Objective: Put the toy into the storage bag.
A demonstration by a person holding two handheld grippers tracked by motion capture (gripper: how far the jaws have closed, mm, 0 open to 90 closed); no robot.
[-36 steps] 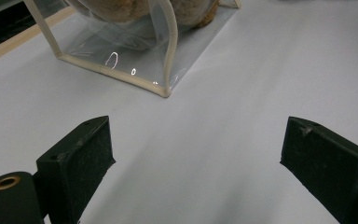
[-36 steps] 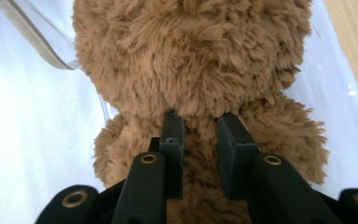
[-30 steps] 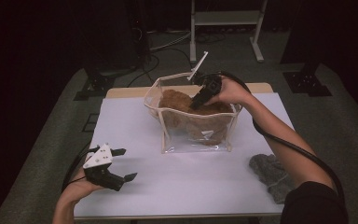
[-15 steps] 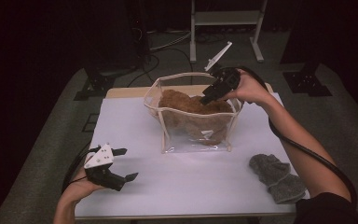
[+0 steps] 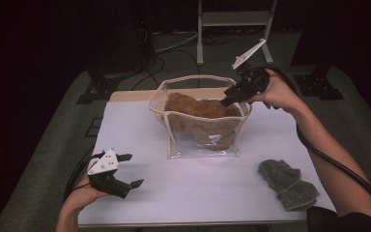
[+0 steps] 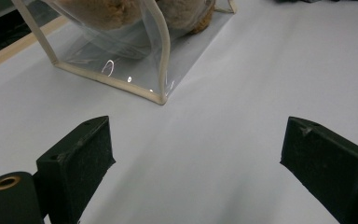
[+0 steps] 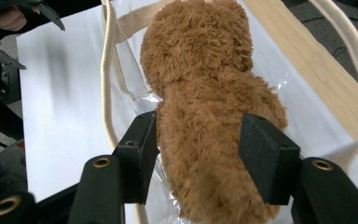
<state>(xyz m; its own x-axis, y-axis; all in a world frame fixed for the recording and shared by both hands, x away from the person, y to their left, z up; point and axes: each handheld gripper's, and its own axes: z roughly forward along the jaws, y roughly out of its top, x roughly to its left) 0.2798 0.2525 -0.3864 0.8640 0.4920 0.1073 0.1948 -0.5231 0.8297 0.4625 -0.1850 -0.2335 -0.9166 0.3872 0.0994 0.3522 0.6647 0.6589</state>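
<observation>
A brown plush toy (image 5: pixel 198 108) lies inside a clear bag with cream trim (image 5: pixel 204 145) at the table's middle back. My right gripper (image 5: pixel 227 99) hovers over the bag's right rim, pointing down at the toy. Its jaws have just been opening. In the right gripper view the plush (image 7: pixel 200 70) shows in the gap of my right gripper (image 7: pixel 198 158), but the pads do not squeeze it. My left gripper (image 5: pixel 133 169) rests open at the front left of the white table (image 5: pixel 212 193), with only bare tabletop in the gap of my left gripper (image 6: pixel 196 154). The bag's corner (image 6: pixel 161 56) lies ahead of it.
A crumpled grey cloth (image 5: pixel 287 183) lies at the front right, near the person's right forearm. A wooden strip (image 5: pixel 130 95) runs along the table's back edge. Stands and cables sit on the dark floor behind the table.
My right gripper has risen and moved right, from inside the bag to above its right rim, with the jaws wider apart. The plush stays in the bag. The left gripper has not moved.
</observation>
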